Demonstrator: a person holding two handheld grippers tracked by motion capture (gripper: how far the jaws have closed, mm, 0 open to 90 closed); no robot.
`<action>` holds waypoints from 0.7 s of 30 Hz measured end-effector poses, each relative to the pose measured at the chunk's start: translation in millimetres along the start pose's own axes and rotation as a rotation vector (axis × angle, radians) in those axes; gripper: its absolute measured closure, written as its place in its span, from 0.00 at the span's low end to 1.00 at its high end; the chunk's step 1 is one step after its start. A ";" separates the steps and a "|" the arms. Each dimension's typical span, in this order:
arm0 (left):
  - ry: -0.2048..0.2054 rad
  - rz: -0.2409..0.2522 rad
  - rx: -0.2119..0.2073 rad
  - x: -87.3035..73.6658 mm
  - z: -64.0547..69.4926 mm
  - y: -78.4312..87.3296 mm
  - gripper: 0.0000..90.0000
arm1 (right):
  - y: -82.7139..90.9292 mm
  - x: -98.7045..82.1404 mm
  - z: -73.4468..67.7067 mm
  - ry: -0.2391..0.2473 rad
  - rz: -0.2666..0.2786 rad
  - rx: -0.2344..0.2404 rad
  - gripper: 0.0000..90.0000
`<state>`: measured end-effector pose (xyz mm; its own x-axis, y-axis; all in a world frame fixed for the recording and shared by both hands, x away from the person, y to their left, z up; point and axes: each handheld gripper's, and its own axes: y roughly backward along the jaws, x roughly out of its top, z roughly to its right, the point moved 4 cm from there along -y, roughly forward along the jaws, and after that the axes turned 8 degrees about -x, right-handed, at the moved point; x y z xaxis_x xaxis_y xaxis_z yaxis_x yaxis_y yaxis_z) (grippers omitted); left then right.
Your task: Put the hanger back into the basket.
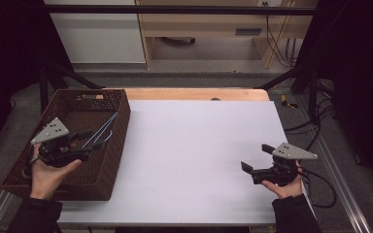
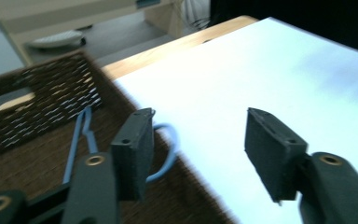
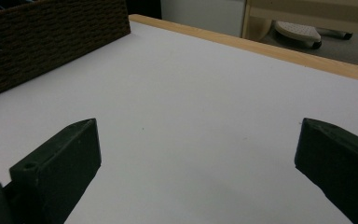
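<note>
A dark brown wicker basket (image 1: 24, 167) stands at the table's left edge. Inside it a thin blue item (image 1: 106, 127) with long arms and a looped end leans on the right wall. My left gripper (image 1: 91, 144) hovers over the basket's right side, open, with nothing between its jaws. In the left gripper view the blue item (image 2: 168, 151) lies behind the left pad (image 2: 133, 151), its loop past the rim; the gripper (image 2: 200, 149) does not touch it. My right gripper (image 1: 256, 158) is held open over the white tabletop at the right, and its jaws (image 3: 198, 163) are wide apart over bare surface.
A white sheet (image 1: 194, 150) covers most of the table, with a wooden strip (image 1: 199, 93) along the far edge. The basket wall (image 3: 51, 42) shows far left in the right gripper view. Cabinets (image 1: 97, 34) and cables (image 1: 281, 43) lie beyond the table.
</note>
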<state>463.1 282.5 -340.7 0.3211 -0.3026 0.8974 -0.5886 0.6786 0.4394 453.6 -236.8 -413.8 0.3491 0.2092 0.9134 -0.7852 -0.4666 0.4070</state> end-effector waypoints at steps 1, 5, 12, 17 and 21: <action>-0.007 0.009 -0.003 1.1 4.6 -2.3 0.41 | 0.0 0.4 0.1 -0.001 0.005 -0.002 0.01; -0.014 0.035 -0.009 4.2 22.3 -11.0 0.32 | 1.1 0.9 0.3 -0.004 0.009 -0.001 0.01; -0.011 0.055 -0.030 0.2 47.6 -30.5 0.17 | 1.9 1.3 0.9 -0.005 0.012 -0.004 0.01; -0.002 0.048 -0.053 -7.9 63.4 -46.1 0.13 | 2.8 1.3 1.2 -0.004 0.015 -0.002 0.01; -0.009 0.035 -0.061 -14.9 72.0 -58.1 0.12 | 2.8 0.9 1.3 -0.005 0.018 -0.003 0.01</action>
<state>439.1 199.4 -376.8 0.2946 -0.2839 0.9125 -0.5532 0.7280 0.4051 452.4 -239.0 -411.9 0.3377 0.1971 0.9204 -0.7929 -0.4674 0.3910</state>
